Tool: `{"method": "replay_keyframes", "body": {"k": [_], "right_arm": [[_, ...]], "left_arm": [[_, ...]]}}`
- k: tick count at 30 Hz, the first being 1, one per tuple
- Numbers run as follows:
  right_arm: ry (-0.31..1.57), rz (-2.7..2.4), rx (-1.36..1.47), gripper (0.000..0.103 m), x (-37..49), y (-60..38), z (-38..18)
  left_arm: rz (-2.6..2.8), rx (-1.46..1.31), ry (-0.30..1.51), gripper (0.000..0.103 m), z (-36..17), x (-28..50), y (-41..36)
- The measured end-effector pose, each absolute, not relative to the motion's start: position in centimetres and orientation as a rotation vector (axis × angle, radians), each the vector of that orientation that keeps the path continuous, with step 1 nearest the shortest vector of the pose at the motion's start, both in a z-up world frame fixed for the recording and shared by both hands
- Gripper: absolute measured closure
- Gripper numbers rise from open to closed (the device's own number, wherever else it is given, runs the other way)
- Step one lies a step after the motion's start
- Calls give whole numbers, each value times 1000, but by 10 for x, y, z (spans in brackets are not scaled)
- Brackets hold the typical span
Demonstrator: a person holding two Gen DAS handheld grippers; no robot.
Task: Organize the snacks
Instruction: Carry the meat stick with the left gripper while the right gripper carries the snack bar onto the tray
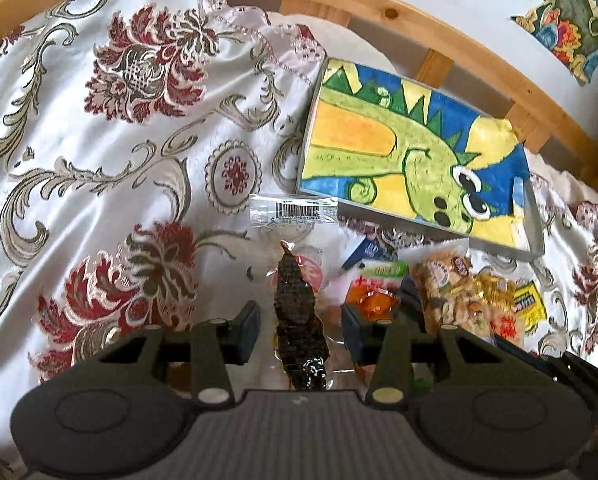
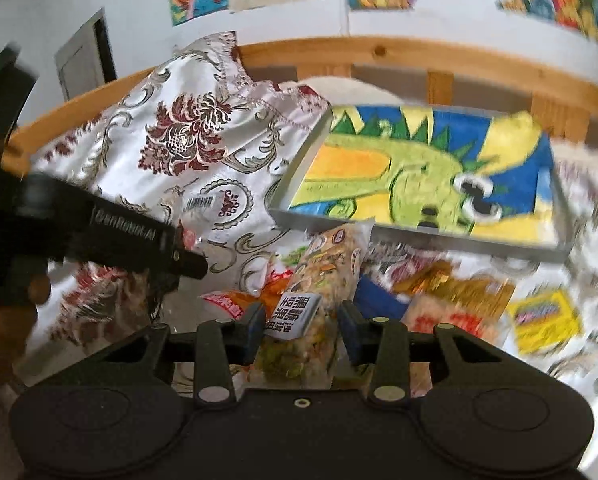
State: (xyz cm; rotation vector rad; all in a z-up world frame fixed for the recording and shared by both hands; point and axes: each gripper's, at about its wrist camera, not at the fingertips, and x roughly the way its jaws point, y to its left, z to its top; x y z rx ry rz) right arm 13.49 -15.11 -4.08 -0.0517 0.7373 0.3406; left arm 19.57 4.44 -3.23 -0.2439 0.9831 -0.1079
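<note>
Right wrist view, snack pile (image 2: 379, 288) beside dinosaur tray (image 2: 419, 236), floral cloth (image 2: 187, 140)

1. The left gripper (image 1: 299, 330) has its jaws apart, with a clear packet (image 1: 299, 320) holding a dark strip of snack between them; the fingers (image 1: 247, 330) do not seem to press it.
2. The dinosaur tray (image 1: 419, 160) lies up and to the right of that packet, tilted on the floral cloth (image 1: 99, 140).
3. Just below the tray sits a pile of snack bags (image 1: 451, 296).
4. A yellow packet (image 1: 531, 304) lies at the pile's right edge.
5. A wooden rail (image 1: 379, 12) curves behind the tray.
</note>
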Motion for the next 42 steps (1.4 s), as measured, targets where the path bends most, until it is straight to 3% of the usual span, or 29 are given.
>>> {"method": "replay_keyframes", "body": {"k": [11, 14, 15, 20, 23, 27, 29, 30, 33, 42], "right_arm": [[628, 248, -522, 63, 127, -124, -60], [568, 232, -656, 67, 125, -119, -65], [565, 230, -674, 78, 126, -118, -67], [614, 240, -723, 78, 131, -119, -79], [630, 238, -687, 75, 133, -120, -79], [664, 223, -604, 48, 143, -124, -79], [692, 215, -554, 46, 150, -127, -82], [707, 215, -537, 47, 153, -127, -83], [746, 216, -489, 63, 160, -128, -88], [655, 214, -584, 70, 156, -124, -80]], "left_arm": [[-127, -252, 980, 55, -33, 205, 41], [-138, -235, 937, 55, -28, 214, 35], [-143, -238, 927, 55, -28, 217, 33], [-167, -280, 938, 55, -34, 228, 28], [-166, -282, 958, 55, -38, 228, 29], [-172, -288, 962, 55, -39, 228, 28], [-176, -281, 957, 55, -38, 228, 27], [-178, -279, 956, 55, -38, 227, 26], [-182, -286, 955, 55, -38, 228, 27], [-206, -303, 908, 55, -32, 251, 19]]}}
